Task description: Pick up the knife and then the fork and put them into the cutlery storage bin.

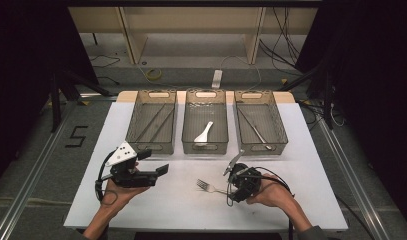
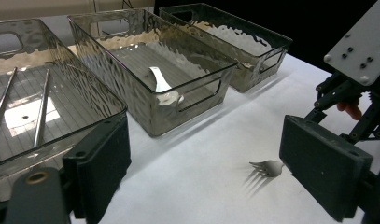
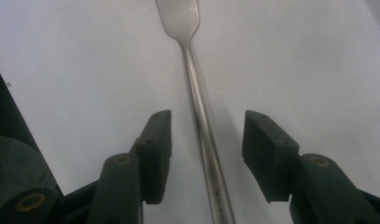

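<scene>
**Over a white tabletop: a fork lies between my parted right tongs**

Near the lower centre of the high view, a metal fork lies flat on the white tabletop, tines toward the left of the frame. My right tongs sit over its handle end at lower right. Seen from the right gripper view, the fork's handle runs up the middle of the frame between the two black jaws, which stand apart on either side with a gap to the metal on each; they hold nothing.

My left tongs hover at lower left of the high view, jaws wide apart and empty. From the left gripper view, the fork's tines show at lower right, on the tabletop.

Across the upper middle of the high view stand three clear bins in a row. I see long thin utensils in the left bin, a white spoon in the middle bin, and one slim metal piece in the right bin.
</scene>
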{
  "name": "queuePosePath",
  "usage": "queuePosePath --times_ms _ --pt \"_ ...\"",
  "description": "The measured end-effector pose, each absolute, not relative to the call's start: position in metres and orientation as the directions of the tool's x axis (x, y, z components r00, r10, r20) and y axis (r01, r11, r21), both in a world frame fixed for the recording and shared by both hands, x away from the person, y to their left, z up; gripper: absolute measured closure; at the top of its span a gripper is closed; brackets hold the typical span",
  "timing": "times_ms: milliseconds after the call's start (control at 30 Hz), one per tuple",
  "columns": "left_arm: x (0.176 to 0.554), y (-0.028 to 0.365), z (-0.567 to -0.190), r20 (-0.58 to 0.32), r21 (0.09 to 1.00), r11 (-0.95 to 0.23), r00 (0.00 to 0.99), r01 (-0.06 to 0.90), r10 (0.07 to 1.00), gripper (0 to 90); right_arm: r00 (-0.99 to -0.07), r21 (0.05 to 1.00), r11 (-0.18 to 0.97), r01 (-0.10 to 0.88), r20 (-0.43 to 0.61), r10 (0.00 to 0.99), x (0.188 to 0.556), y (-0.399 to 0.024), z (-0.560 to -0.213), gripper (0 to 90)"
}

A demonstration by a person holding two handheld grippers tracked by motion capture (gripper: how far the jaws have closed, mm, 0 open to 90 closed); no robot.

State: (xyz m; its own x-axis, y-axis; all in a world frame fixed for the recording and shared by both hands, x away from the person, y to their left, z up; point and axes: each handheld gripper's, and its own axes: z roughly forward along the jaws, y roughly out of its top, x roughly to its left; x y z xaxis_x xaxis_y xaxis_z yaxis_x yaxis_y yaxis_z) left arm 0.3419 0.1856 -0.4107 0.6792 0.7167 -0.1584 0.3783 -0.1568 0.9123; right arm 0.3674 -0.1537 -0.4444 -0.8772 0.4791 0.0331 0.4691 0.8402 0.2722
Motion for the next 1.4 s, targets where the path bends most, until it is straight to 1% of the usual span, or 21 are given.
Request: queuePosePath --times_ms 67,100,233,600,767,867,1033,1200,1267,1400 --pt "0.342 0.185 -0.411 -0.159 0.913 -0.156 0.679 0.377 0.717 15.9 -0.877 0.265 0.842 0.471 0.032 0.480 0.370 -0.151 -0.447 48.9" --pt "0.342 0.185 -0.411 -0.159 0.912 -0.155 0.678 0.379 0.717 15.9 -0.873 0.259 0.839 0.478 0.034 0.487 0.370 -0.149 -0.447 48.8" --pt "0.342 0.186 -0.410 -0.155 0.914 -0.156 0.680 0.374 0.717 15.9 -0.887 0.246 0.856 0.454 0.032 0.461 0.373 -0.144 -0.451 50.0" --pt "0.342 0.186 -0.410 -0.157 0.914 -0.155 0.681 0.374 0.716 15.9 -0.894 0.224 0.867 0.444 0.040 0.447 0.378 -0.138 -0.455 66.5" --pt "0.342 0.186 -0.410 -0.154 0.914 -0.157 0.681 0.373 0.716 15.9 -0.898 0.208 0.877 0.434 0.018 0.440 0.377 -0.135 -0.457 72.6" --pt "0.342 0.185 -0.410 -0.154 0.914 -0.158 0.680 0.374 0.717 15.9 -0.896 0.204 0.876 0.437 0.008 0.445 0.376 -0.133 -0.457 73.6" --pt "0.342 0.185 -0.410 -0.154 0.914 -0.158 0.679 0.374 0.718 15.9 -0.901 0.196 0.883 0.426 0.005 0.433 0.375 -0.131 -0.457 79.4" --pt "0.342 0.185 -0.410 -0.153 0.914 -0.160 0.680 0.374 0.717 15.9 -0.905 0.187 0.889 0.418 -0.002 0.426 0.374 -0.129 -0.457 81.0" --pt "0.342 0.185 -0.410 -0.155 0.914 -0.156 0.679 0.374 0.718 15.9 -0.908 0.179 0.894 0.412 -0.001 0.419 0.374 -0.127 -0.457 83.7" --pt "0.342 0.186 -0.411 -0.154 0.913 -0.158 0.676 0.376 0.721 15.9 -0.921 0.166 0.909 0.382 -0.010 0.389 0.374 -0.127 -0.456 84.1"
